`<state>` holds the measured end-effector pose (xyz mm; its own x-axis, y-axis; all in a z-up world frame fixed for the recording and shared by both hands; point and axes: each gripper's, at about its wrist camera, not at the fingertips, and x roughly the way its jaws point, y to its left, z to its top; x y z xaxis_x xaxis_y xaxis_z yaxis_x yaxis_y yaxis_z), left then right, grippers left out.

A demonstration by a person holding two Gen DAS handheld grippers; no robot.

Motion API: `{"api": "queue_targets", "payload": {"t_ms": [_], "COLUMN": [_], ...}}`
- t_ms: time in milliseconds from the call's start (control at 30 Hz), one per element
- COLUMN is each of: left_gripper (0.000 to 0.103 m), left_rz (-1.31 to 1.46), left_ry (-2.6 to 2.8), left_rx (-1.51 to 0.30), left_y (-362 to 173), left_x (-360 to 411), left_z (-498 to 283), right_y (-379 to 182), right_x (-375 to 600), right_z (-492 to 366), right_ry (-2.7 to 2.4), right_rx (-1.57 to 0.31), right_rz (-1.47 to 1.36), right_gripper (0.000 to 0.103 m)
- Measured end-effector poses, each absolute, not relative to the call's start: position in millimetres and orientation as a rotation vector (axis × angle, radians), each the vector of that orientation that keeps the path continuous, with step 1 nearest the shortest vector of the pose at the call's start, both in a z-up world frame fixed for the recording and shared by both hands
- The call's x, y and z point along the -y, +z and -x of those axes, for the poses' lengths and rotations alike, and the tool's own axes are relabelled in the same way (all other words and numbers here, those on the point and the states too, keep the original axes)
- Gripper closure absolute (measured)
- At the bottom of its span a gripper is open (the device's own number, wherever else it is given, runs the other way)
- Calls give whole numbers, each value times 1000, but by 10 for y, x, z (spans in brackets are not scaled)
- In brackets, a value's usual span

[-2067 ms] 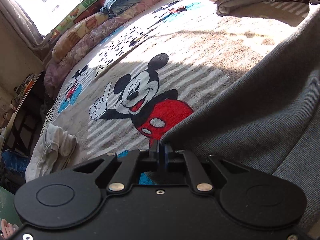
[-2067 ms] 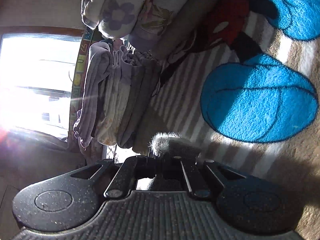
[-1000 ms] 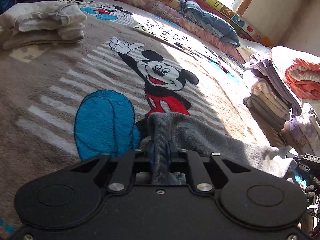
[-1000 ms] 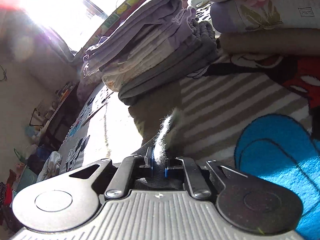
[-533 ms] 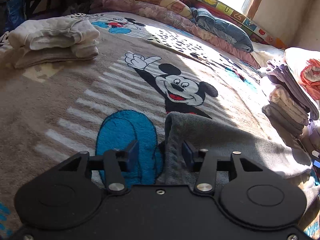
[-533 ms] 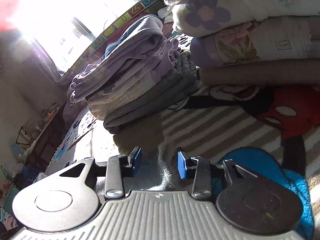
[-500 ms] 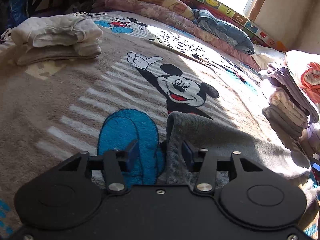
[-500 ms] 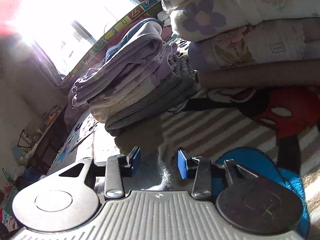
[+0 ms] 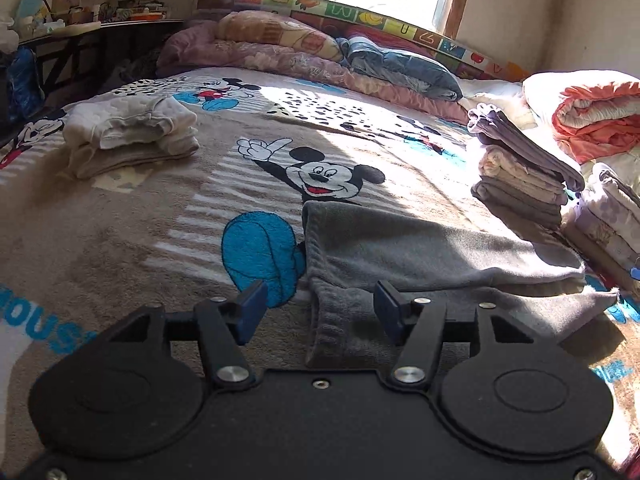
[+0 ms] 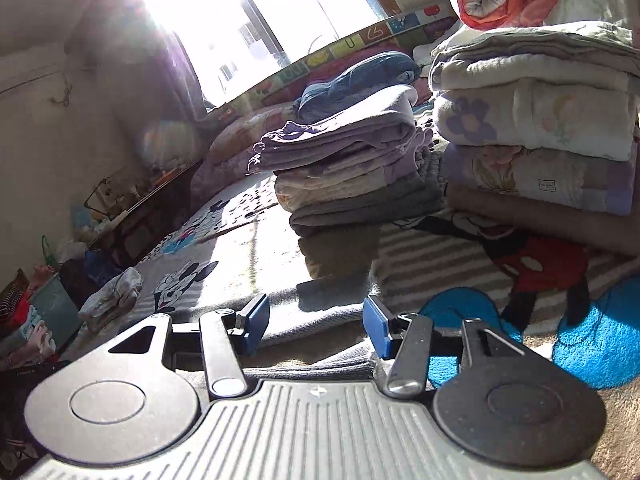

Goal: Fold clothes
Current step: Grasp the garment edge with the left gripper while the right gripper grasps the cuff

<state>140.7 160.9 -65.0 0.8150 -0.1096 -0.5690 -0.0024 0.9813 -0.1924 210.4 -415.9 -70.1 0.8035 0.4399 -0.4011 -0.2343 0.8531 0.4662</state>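
Far left on the Mickey Mouse blanket (image 9: pixel 120 216): a small pile of pale folded clothes (image 9: pixel 128 136), well apart from everything else. Behind it, against the wall, a dark cluttered table (image 9: pixel 80 28).

Lower centre of the left wrist view: the left gripper (image 9: pixel 318 312), jaws spread wide, blue pads either side of a ribbed cuff, gripping nothing. Just past it, the grey garment (image 9: pixel 420 248) lying on the blanket, folded over on itself in 2 layers, upper layer flat and half in sun, lower layer sticking out toward the right with a frayed corner. Printed Mickey face (image 9: pixel 320 178) showing just beyond its far edge.

Further back, rolled quilts and pillows (image 9: pixel 320 56) along the window side.

Right of the garment: a stack of folded purple, cream and grey clothes (image 9: pixel 520 176), then an orange quilt (image 9: pixel 592 120) on bedding at the far right.

Right wrist view: the right gripper (image 10: pixel 316 320), likewise wide open and empty, hovering low over the garment's grey edge, with the purple-topped stack ahead and floral folded blankets (image 10: pixel 536 128) to the right.
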Motion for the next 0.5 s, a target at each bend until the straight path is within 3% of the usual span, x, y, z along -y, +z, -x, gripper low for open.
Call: {"api": "queue_targets", "payload": {"t_ms": [267, 500], "left_gripper": [42, 38], "left_rz": [169, 283], "left_ry": [-56, -74], "left_rx": [-697, -759], "left_y": [-826, -1047], "left_x": [-1562, -1537], "left_z": [-1412, -1635], "right_y": [-902, -1119], "right_x": [3871, 3865], "right_z": [-1947, -2134], "right_ry": [413, 438], "right_rx": [-627, -622], "right_rz": [69, 67], "right_gripper": [47, 47]}}
